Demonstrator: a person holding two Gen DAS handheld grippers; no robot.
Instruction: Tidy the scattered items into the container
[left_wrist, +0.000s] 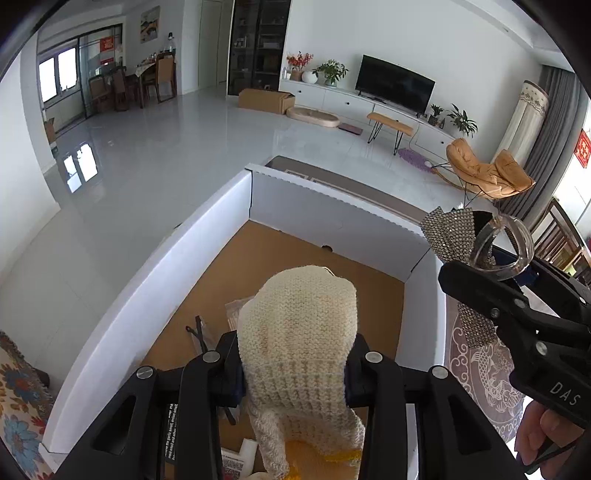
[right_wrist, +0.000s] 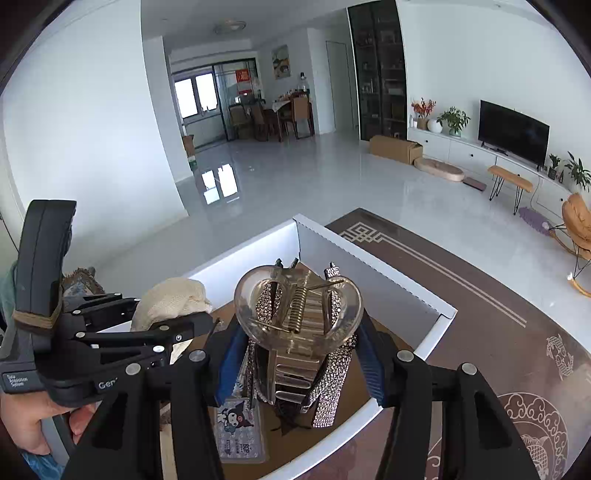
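Note:
My left gripper (left_wrist: 295, 363) is shut on a cream knitted piece (left_wrist: 299, 332) and holds it above the brown floor of a white cardboard box (left_wrist: 155, 295). My right gripper (right_wrist: 295, 354) is shut on a clear plastic hair claw (right_wrist: 299, 314) with rhinestone ribbons hanging from it, over the same box (right_wrist: 373, 284). In the left wrist view the right gripper (left_wrist: 491, 273) and its hair claw (left_wrist: 506, 243) hang over the box's right wall. In the right wrist view the left gripper (right_wrist: 199, 325) with the knitted piece (right_wrist: 170, 299) is at the left.
Inside the box lie a cartoon-printed card (right_wrist: 240, 432), a clear packet with dark hairpins (left_wrist: 207, 332) and a white block (left_wrist: 247, 450). The box stands on a brown patterned rug (right_wrist: 498, 332). A floral cushion (left_wrist: 18, 398) is at the left, a hand (right_wrist: 26, 424) holds the left gripper.

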